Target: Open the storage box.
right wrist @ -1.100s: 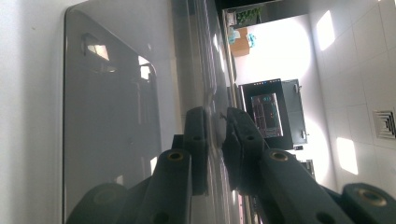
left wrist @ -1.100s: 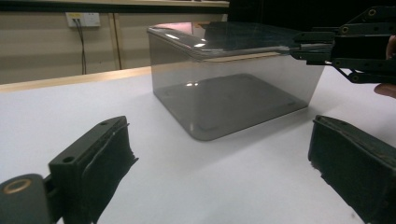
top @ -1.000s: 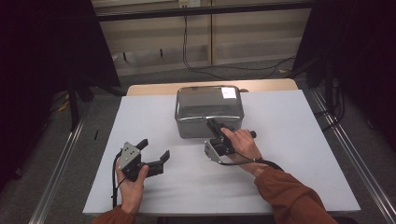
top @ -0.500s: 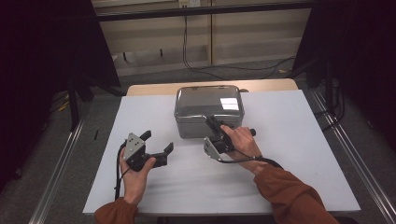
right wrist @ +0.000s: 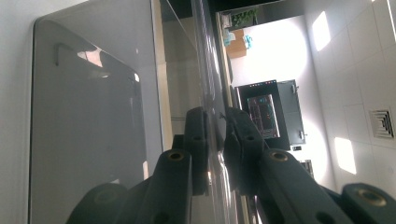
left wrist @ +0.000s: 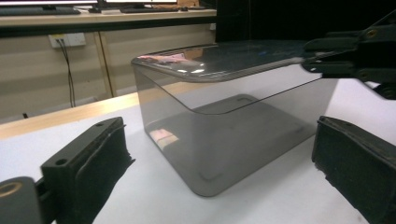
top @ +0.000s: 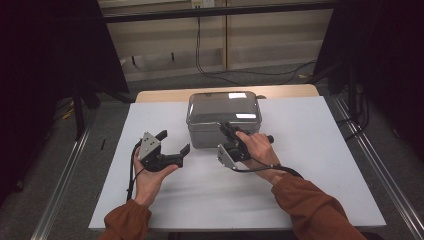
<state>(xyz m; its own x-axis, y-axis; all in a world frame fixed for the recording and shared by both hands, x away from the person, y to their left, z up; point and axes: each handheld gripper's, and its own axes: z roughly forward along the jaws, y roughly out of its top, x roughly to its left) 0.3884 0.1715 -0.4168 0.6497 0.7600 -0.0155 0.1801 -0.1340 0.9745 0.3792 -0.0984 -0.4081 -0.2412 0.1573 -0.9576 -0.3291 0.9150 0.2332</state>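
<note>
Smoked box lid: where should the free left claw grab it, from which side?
Take the lid by its overhanging near-left edge, coming in level from the box's left side. That thin lip juts past the wall; the right claw already pinches the near-right edge. Left claw is open.

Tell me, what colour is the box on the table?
The box is see-through smoky grey, with a matching lid. The left gripper view shows it best.

We see a glossy, smoky see-through plastic box [top: 223, 119], its smooth lid [left wrist: 219, 58] mirroring lights, on a matt white counter [top: 310, 165]
</note>
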